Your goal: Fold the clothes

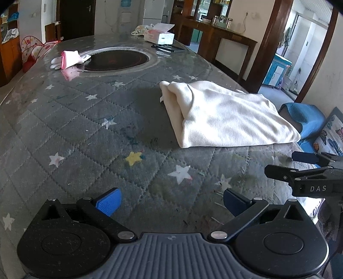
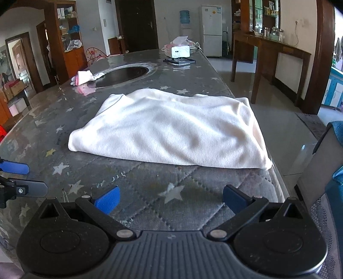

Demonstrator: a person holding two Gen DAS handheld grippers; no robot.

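The premises are presenting as a lived-in family home, with a white upright refrigerator [image 2: 211, 31] and blue-bottled water dispenser [image 2: 184, 20] standing beside a dark wooden door [image 2: 137, 25], and a grey star-patterned quilted table cover [image 2: 150, 188] lying under clear film.

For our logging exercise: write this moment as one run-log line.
task: fold clothes | cream garment: folded, lying on table | left gripper: open, empty | right gripper: open, empty

Both wrist views look down along their fingers, low over the quilted table [image 1: 85, 133]; both share the folded white cloth [image 2: 171, 131] (left view from farther left).
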